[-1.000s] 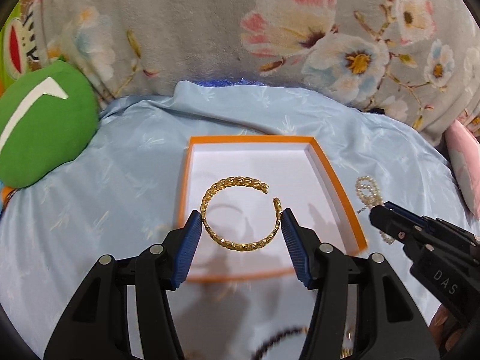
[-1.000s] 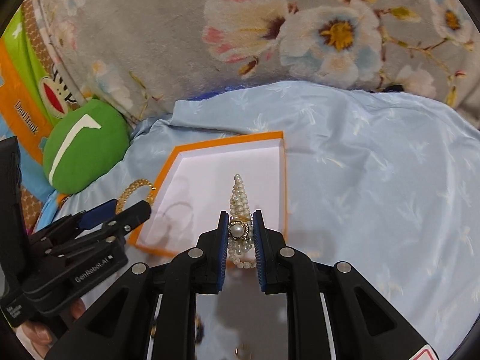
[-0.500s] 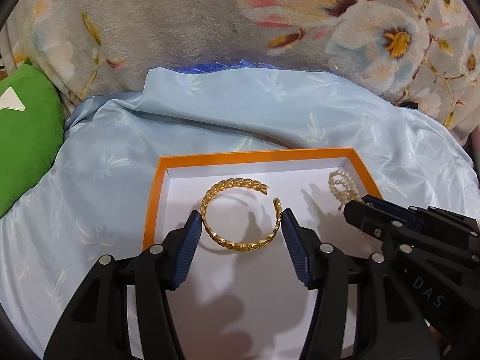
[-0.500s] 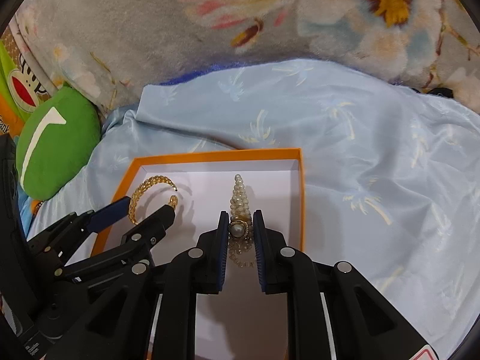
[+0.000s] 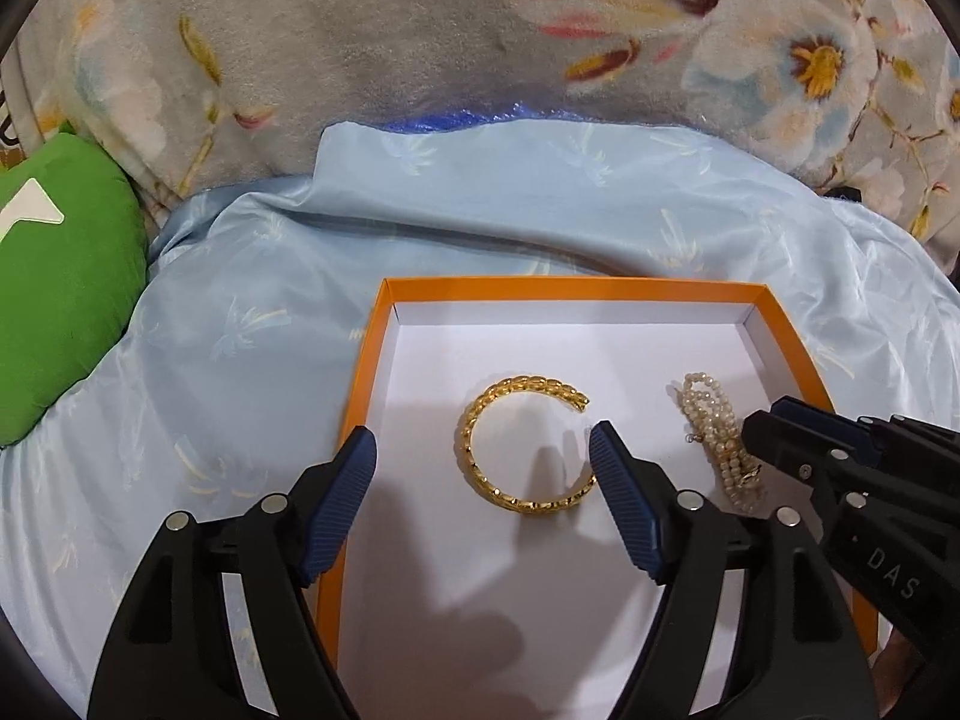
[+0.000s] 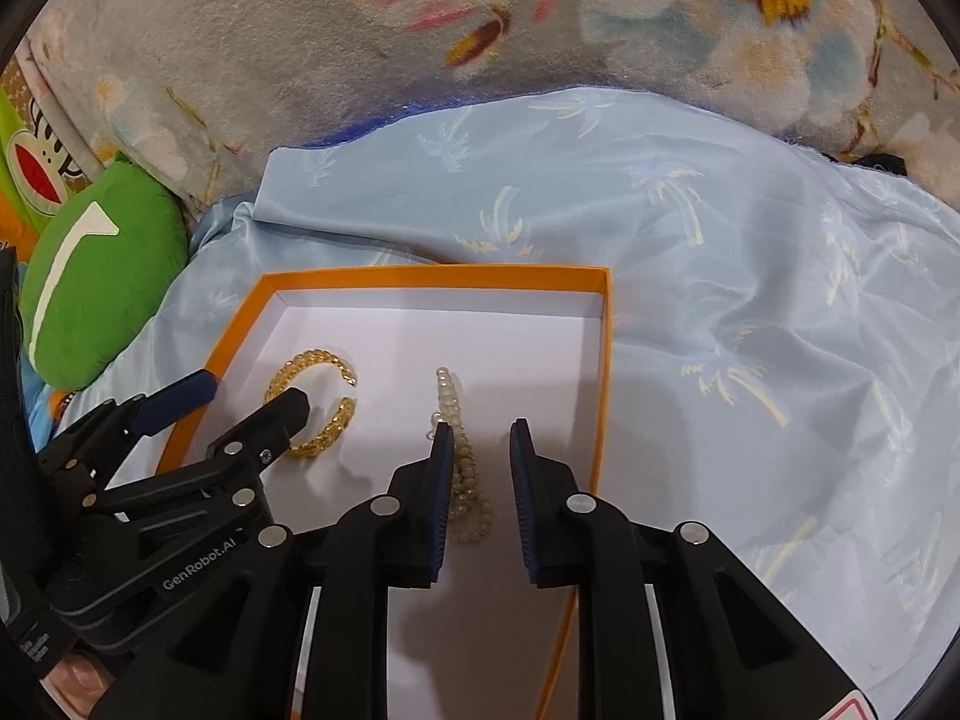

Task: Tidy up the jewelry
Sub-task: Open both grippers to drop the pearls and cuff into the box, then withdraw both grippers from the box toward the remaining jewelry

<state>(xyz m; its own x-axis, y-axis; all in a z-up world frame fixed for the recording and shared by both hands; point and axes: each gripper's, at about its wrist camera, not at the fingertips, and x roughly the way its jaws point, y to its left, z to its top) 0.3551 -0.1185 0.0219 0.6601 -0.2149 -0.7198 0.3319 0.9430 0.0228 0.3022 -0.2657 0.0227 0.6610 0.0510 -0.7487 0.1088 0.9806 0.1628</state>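
Jewelry laid in the box (image 5: 366, 384)

Both jaws are spread wide; the gold bangle (image 5: 521, 443) is seen at 9 o'clock of the pearls (image 5: 717, 441).

Box (image 5: 360, 384) floor lay bare behind bangle (image 5: 523, 445) and pearl string (image 5: 717, 435), up to the far wall. Left gripper (image 5: 480, 474) and right gripper (image 6: 478, 457) crowded the near half, side by side. Bangle and pearls sat apart, a strip of floor between. Green cushion (image 6: 102, 276) blocked the left; blue sheet (image 6: 750, 312) lay open to the right.
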